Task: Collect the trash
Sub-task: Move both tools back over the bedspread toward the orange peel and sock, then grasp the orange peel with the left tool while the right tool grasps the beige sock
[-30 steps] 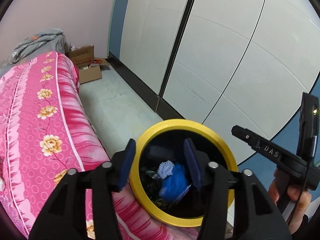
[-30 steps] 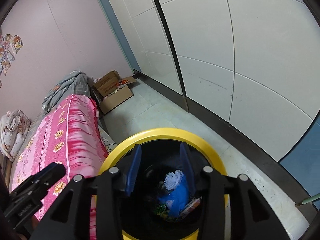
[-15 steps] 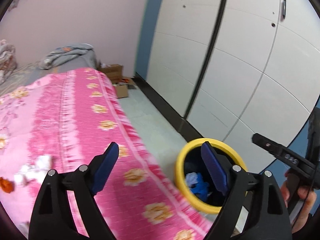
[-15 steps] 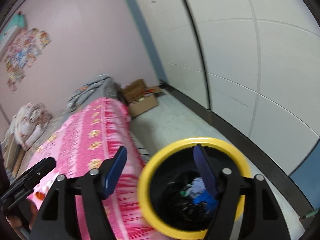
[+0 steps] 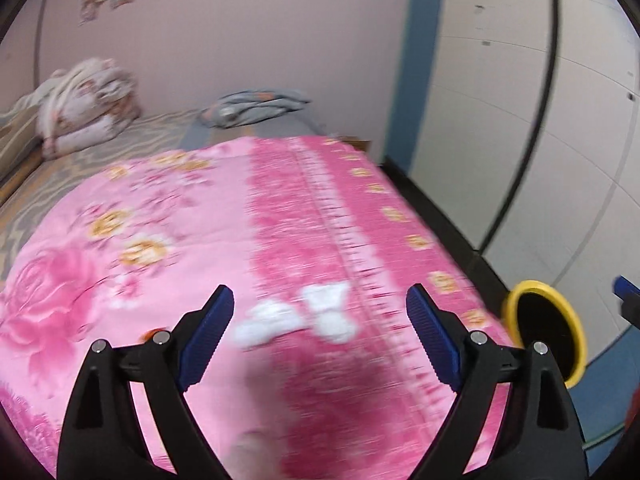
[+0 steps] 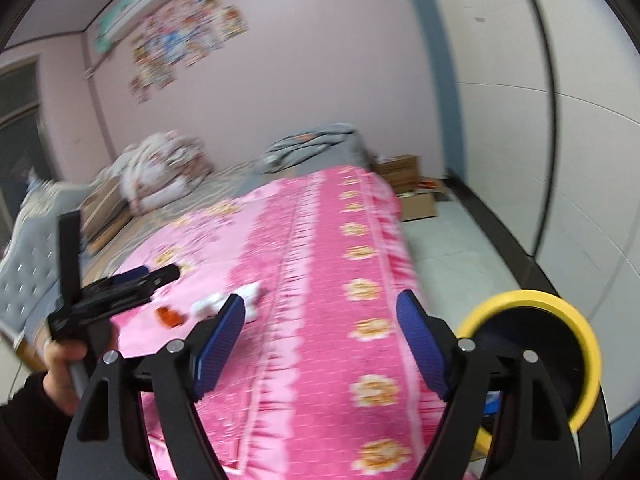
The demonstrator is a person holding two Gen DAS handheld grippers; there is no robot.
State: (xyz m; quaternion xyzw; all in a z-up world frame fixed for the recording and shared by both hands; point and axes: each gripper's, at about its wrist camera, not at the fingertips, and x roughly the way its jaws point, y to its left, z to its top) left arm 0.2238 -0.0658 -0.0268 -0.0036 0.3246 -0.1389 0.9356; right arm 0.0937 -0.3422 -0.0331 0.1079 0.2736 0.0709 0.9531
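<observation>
Pink walls, with a cluster of stickers [image 6: 180,40] high up, are seen behind a bed [image 5: 280,240] covered by a pink floral blanket [image 6: 320,280]. All places below are given relative to the bed.

Both views are blurred by motion.

Left gripper [image 5: 320,332]: the jaws are spread wide and nothing is held between them. It is held over the near part of the bed. White crumpled tissues [image 5: 296,316] lie on the blanket between the blue pads [image 5: 204,340] as seen in the left wrist view; contact with the pads is not shown. An orange scrap [image 6: 170,316] lies on the blanket just left of the tissues.

Right gripper [image 6: 320,344]: the jaws are likewise spread wide and empty. It is held above the bed's right half. In the right wrist view the left gripper is seen at the bed's left side, gripped by a hand [image 6: 66,368].

A black bin with a yellow rim [image 6: 532,300] stands on the floor at the bed's right edge, beside the near corner. Its contents cannot be made out.

At the far end of the bed, a folded white quilt [image 5: 80,108] and a grey bundle [image 5: 256,108] are placed. Cardboard boxes [image 6: 412,188] stand on the floor past the bed's far right corner. White panelled doors [image 5: 540,120] run along the wall to the right of the bed.
</observation>
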